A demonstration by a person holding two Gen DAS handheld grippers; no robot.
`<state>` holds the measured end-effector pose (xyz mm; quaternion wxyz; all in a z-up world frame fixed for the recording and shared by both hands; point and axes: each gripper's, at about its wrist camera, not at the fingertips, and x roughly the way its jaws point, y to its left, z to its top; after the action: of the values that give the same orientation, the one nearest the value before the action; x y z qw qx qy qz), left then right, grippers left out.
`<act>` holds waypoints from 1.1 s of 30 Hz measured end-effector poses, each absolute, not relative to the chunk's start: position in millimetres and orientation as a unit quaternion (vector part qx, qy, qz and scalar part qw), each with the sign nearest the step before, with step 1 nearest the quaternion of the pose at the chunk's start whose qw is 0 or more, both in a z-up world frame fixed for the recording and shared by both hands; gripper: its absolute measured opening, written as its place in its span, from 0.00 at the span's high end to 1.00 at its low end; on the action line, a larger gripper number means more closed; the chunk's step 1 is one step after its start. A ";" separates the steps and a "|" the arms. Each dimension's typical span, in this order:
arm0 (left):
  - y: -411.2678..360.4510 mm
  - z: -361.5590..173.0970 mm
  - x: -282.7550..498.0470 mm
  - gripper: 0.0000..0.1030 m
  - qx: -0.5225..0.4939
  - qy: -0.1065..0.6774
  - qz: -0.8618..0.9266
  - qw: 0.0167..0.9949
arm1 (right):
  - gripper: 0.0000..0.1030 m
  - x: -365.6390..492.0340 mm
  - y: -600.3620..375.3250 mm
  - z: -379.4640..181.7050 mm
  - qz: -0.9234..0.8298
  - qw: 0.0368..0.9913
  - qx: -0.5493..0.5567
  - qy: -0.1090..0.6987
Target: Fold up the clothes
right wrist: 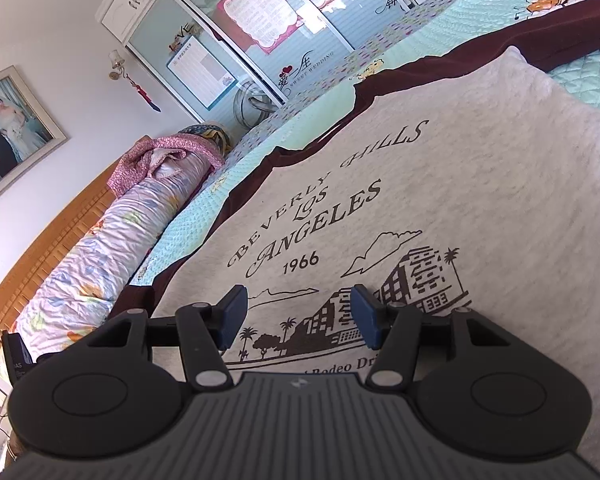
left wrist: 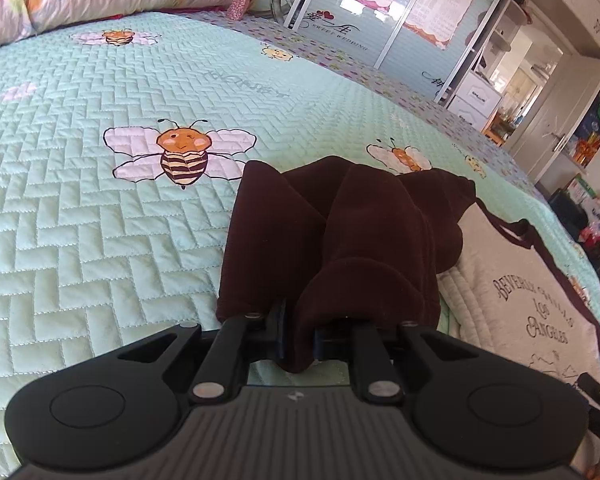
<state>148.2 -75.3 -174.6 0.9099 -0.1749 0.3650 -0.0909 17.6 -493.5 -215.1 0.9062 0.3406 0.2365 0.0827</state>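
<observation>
Left gripper (left wrist: 298,338): clamped on the maroon sleeve (left wrist: 340,232) — bunched, lifted off the quilt (left wrist: 100,240).
Right gripper (right wrist: 296,318): jaws apart, holding nothing — poised over the shirt (right wrist: 480,184).
Shirt: flat on the quilt, sleeve at 10 o'clock.

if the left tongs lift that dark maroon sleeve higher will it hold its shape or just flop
Probably flop: the maroon sleeve already bunches in soft rounded folds where the left tongs pinch it. It looks light, since a narrow pinch holds the whole bunch up. The grey shirt body may drag along the quilt, as the right tongs stand open above the print, not pinning it.
</observation>
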 end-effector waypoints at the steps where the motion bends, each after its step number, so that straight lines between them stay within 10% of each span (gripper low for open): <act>1: -73.1 -174.8 148.0 0.86 -0.181 0.363 -0.091 0.910 | 0.43 17.5 -493.3 -215.1 0.082 0.907 0.340 0.237; 21: 47.6 -165.1 78.1 0.68 -0.368 0.243 0.260 0.859 | 0.43 17.0 -495.3 -216.4 0.084 0.905 0.345 0.233; 33: -0.1 -188.8 94.7 0.55 -0.481 0.268 0.106 0.828 | 0.43 18.4 -498.5 -218.3 0.088 0.903 0.353 0.229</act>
<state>94.7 -0.1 -188.8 0.8278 -0.4814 0.2676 0.1064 18.4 -498.5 -218.3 0.9031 0.3527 0.2290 0.0875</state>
